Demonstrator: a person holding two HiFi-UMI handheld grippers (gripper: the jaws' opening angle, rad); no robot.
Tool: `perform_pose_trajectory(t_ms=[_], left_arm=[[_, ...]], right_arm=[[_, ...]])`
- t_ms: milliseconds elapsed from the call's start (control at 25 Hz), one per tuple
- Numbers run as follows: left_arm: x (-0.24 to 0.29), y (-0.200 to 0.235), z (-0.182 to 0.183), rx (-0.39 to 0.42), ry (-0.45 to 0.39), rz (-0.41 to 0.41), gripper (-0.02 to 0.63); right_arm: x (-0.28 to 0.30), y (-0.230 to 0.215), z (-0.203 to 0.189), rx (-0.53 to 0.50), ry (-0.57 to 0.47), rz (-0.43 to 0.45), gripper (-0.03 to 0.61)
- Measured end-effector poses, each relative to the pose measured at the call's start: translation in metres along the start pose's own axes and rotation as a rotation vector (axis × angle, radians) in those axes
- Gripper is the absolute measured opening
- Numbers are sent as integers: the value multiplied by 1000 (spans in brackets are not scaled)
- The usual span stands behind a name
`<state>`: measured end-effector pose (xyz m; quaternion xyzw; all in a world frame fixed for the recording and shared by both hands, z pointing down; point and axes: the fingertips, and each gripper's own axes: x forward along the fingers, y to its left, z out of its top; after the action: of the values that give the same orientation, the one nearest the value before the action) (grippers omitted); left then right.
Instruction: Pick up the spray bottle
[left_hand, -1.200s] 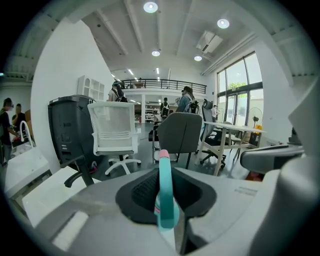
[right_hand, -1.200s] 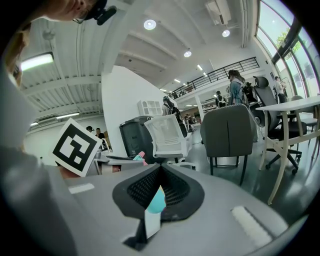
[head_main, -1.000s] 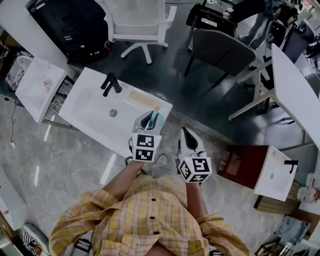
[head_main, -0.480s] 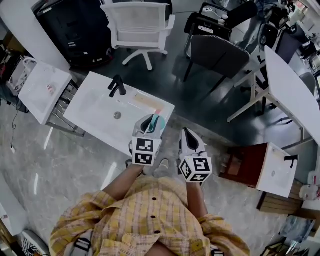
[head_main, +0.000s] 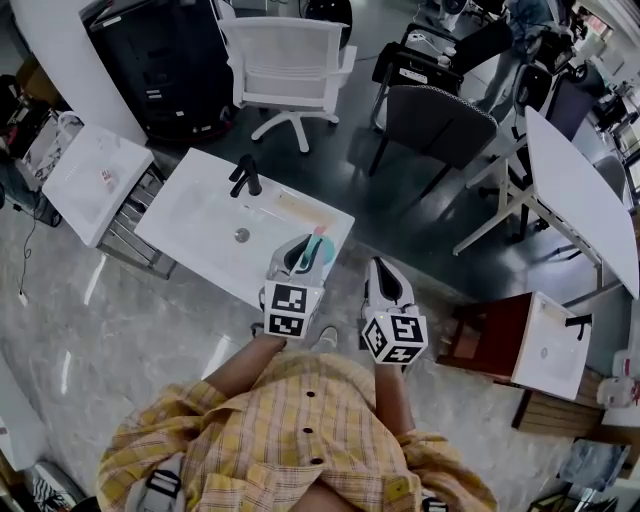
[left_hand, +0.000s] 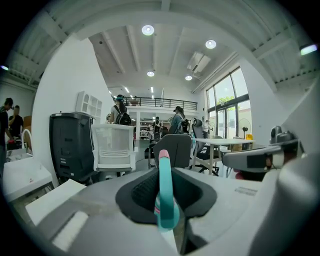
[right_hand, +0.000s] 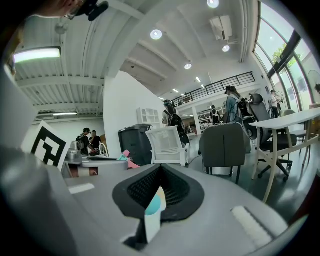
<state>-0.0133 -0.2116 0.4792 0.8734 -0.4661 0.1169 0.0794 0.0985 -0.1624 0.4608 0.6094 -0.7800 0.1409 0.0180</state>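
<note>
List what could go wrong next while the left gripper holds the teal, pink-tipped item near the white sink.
1. The left gripper grips the slim teal item with much of it sticking out past the jaws; it may tilt or slip out.
2. It is held over the near edge of the white sink; if dropped, it could miss the sink and hit the floor.

Glossy stone floor (head_main: 150, 320); smooth glossy white sink (head_main: 195, 215); matt black faucet (head_main: 246, 178); teal plastic spray bottle (head_main: 314, 248); checked cloth shirt (head_main: 300, 430).
</note>
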Motion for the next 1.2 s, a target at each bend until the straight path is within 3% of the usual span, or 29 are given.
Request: perform_pose_trajectory(t_ms=[560,1200], left_arm=[[-22,8,23,-23,-105,6,71],[-21,6,24,-6,-124,16,71]], right_arm=[[-2,6,16,-34,-33,-13,-2],[-3,-5,18,-21,-44,-25,-2]])
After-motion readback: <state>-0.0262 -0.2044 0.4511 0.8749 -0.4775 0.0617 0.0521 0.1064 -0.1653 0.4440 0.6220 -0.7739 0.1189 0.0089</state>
